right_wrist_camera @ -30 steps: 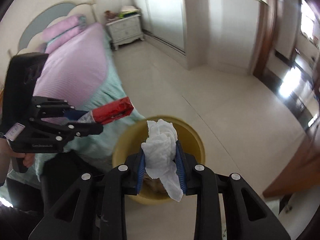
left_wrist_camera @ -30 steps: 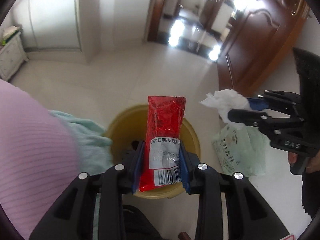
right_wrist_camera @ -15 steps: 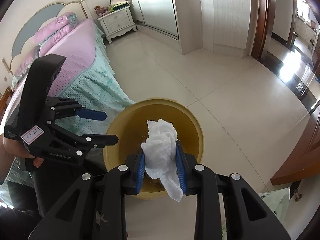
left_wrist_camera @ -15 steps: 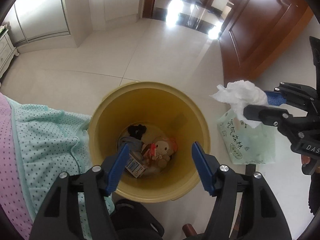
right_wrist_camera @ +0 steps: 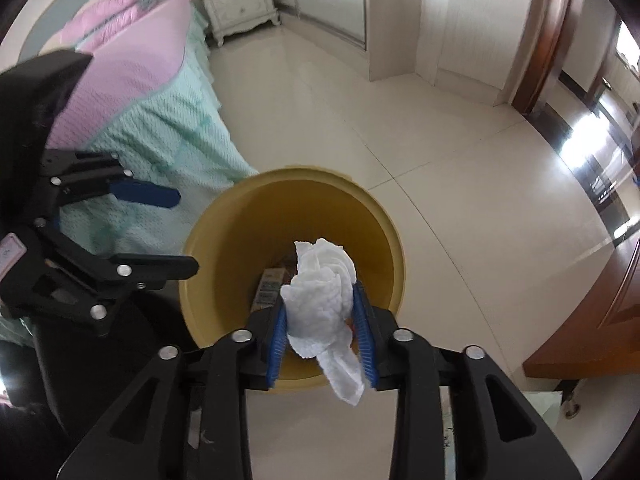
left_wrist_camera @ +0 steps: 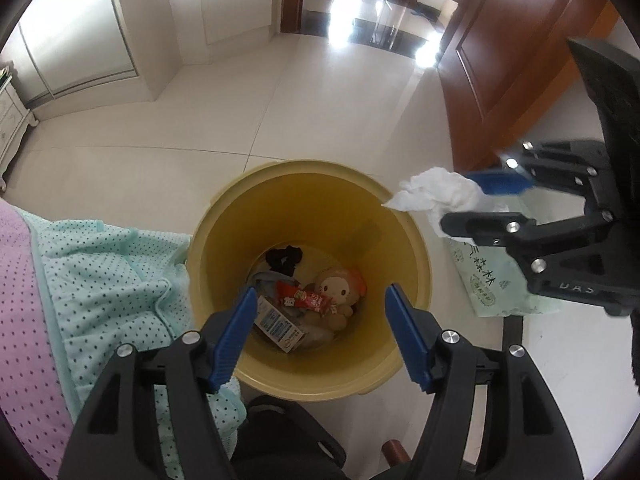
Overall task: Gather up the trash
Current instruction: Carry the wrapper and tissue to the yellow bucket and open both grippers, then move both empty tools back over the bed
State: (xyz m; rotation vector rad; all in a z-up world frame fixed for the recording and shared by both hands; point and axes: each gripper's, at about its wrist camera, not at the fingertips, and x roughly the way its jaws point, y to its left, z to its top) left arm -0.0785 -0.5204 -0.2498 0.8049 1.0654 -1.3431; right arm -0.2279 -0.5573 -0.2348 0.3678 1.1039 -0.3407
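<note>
right gripper [right_wrist_camera: 322, 334] pinches tissue [right_wrist_camera: 320, 300] over bin [right_wrist_camera: 224, 224]; left gripper [left_wrist_camera: 320, 336] spread, empty | tissue light, soft; hold mid-wad

We count two tools: the left tool [left_wrist_camera: 320, 336] and the right tool [right_wrist_camera: 322, 336]. We see one yellow bin [left_wrist_camera: 224, 240], one white tissue [right_wrist_camera: 320, 292], one red wrapper [left_wrist_camera: 304, 300], one plush toy [left_wrist_camera: 340, 290], one small carton [left_wrist_camera: 280, 328], and one green tissue pack [left_wrist_camera: 492, 284] at three o'clock of the bin.
</note>
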